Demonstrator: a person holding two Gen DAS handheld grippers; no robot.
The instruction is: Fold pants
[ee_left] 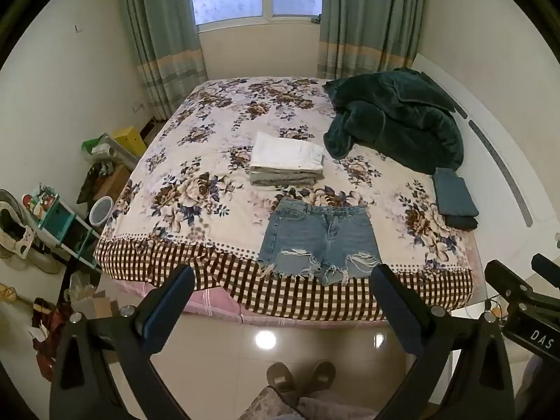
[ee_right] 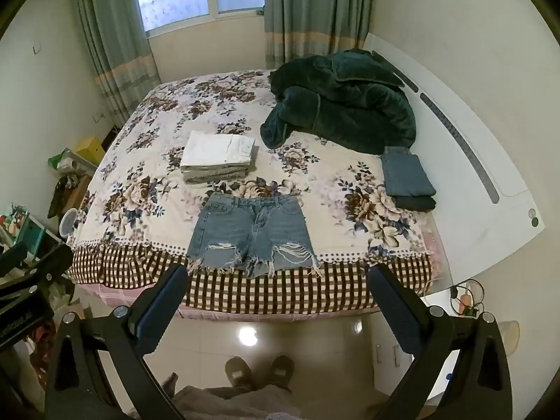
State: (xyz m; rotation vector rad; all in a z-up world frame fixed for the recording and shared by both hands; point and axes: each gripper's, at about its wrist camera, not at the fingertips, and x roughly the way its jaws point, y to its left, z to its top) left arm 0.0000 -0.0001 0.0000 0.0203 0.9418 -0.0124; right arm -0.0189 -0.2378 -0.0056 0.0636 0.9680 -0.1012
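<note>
A pair of blue denim shorts (ee_left: 320, 239) with frayed, ripped hems lies flat and unfolded at the near edge of the floral bed, waistband away from me; it also shows in the right wrist view (ee_right: 250, 232). My left gripper (ee_left: 283, 280) is open and empty, held back from the bed above the floor, short of the shorts. My right gripper (ee_right: 278, 280) is likewise open and empty, in front of the bed's edge. The right gripper's body shows at the right edge of the left wrist view (ee_left: 525, 301).
A folded stack with white pants on top (ee_left: 285, 159) lies mid-bed behind the shorts. Folded blue and dark clothes (ee_left: 455, 201) lie at the right. A dark green quilt (ee_left: 395, 115) is heaped at the back right. Clutter and shelves (ee_left: 66, 217) stand left of the bed.
</note>
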